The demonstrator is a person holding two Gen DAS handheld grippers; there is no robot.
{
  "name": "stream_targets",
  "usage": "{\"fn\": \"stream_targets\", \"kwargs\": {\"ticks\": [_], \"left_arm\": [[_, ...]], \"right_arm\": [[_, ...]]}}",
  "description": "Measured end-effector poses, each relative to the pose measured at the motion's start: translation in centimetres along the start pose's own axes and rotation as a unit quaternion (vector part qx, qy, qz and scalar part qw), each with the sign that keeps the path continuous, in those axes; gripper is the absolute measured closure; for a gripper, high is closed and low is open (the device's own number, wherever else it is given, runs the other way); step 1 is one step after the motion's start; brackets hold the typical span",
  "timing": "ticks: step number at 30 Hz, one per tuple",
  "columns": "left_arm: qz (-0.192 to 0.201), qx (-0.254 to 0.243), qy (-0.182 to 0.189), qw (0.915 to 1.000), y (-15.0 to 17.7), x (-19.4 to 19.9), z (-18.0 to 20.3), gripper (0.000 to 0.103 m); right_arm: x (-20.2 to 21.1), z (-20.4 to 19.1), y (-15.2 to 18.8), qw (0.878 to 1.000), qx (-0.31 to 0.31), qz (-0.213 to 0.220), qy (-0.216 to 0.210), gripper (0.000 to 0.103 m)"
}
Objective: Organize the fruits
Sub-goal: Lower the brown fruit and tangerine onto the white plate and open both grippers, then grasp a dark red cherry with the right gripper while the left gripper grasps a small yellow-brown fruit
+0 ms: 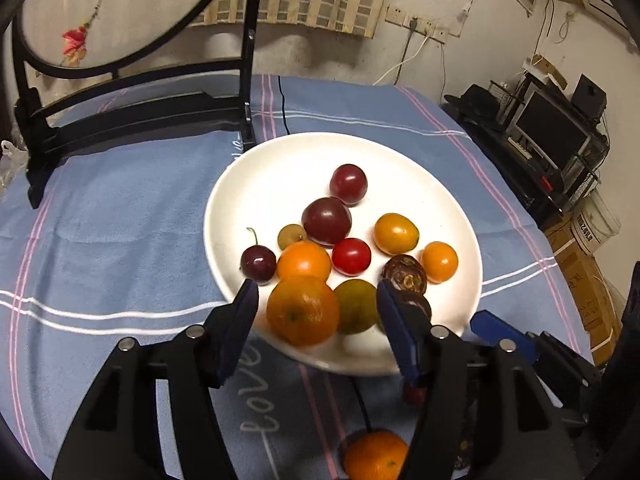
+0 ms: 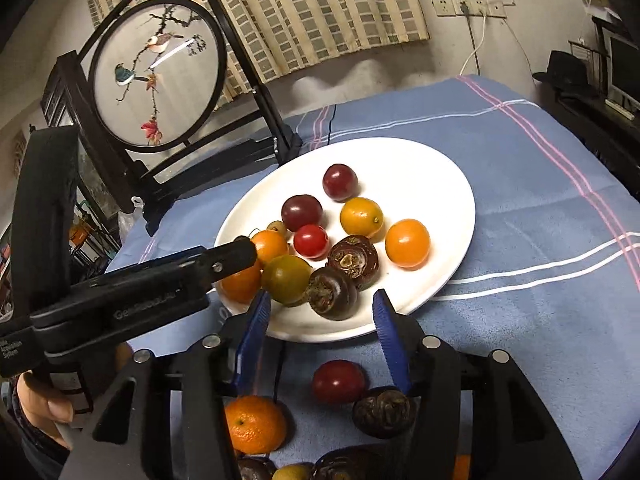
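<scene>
A white plate [image 1: 280, 160] [image 2: 440, 184] on the blue cloth holds several small fruits: dark red, orange, yellow, green and brown ones. My left gripper [image 1: 318, 296] is open over the plate's near rim. A mandarin [image 1: 302, 310] and a green fruit [image 1: 356, 306] lie on the plate between its blue fingers, with the pads off them. My right gripper [image 2: 322, 314] is open too, straddling a dark brown water chestnut [image 2: 332, 294] on the plate without pressing it. The left gripper's finger [image 2: 224, 260] crosses the right wrist view from the left.
Loose fruit lies on the cloth under the grippers: a mandarin [image 2: 254, 424] [image 1: 374, 456], a red fruit [image 2: 338, 382], a brown one [image 2: 382, 416]. A black stand with a round embroidered screen [image 2: 156, 72] [image 1: 132, 112] rises behind the plate. A person's hand [image 2: 44, 400] shows at the left.
</scene>
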State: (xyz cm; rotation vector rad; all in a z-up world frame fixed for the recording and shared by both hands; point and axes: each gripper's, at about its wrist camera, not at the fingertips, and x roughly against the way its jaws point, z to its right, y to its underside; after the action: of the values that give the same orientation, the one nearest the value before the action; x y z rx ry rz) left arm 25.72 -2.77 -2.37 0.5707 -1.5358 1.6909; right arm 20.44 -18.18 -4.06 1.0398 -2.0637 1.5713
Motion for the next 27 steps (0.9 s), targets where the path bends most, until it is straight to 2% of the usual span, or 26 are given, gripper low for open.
{"fn": "stream_targets", "kwargs": {"ticks": [7, 10, 15, 22, 27], "left_arm": [[0.007, 0.004, 0.005, 1.0, 2.3, 3.5, -1.0, 0.037], [0.013, 0.001, -0.01, 0.9999, 3.5, 4.9, -1.9, 0.036], [0.009, 0.016, -0.025, 0.9995, 5.8, 6.3, -4.3, 0.032], [0.003, 0.031, -0.031, 0.999, 9.1, 7.3, -7.6, 0.029], [0.001, 0.036, -0.026, 0.999, 10.5, 8.1, -8.8, 0.028]], "right_arm": [[0.3, -0.4, 0.6, 1.0, 0.012, -0.013, 0.004, 0.049], [0.7, -1.0, 0.9, 0.999, 0.033, -0.005, 0.025, 0.049], [1.8, -0.9, 1.4, 0.999, 0.025, 0.006, 0.026, 0.049], [3.0, -0.6, 4.5, 0.998, 0.032, 0.004, 0.057, 0.048], [4.1, -0.3, 6.5, 0.998, 0.023, -0.001, 0.056, 0.048]]}}
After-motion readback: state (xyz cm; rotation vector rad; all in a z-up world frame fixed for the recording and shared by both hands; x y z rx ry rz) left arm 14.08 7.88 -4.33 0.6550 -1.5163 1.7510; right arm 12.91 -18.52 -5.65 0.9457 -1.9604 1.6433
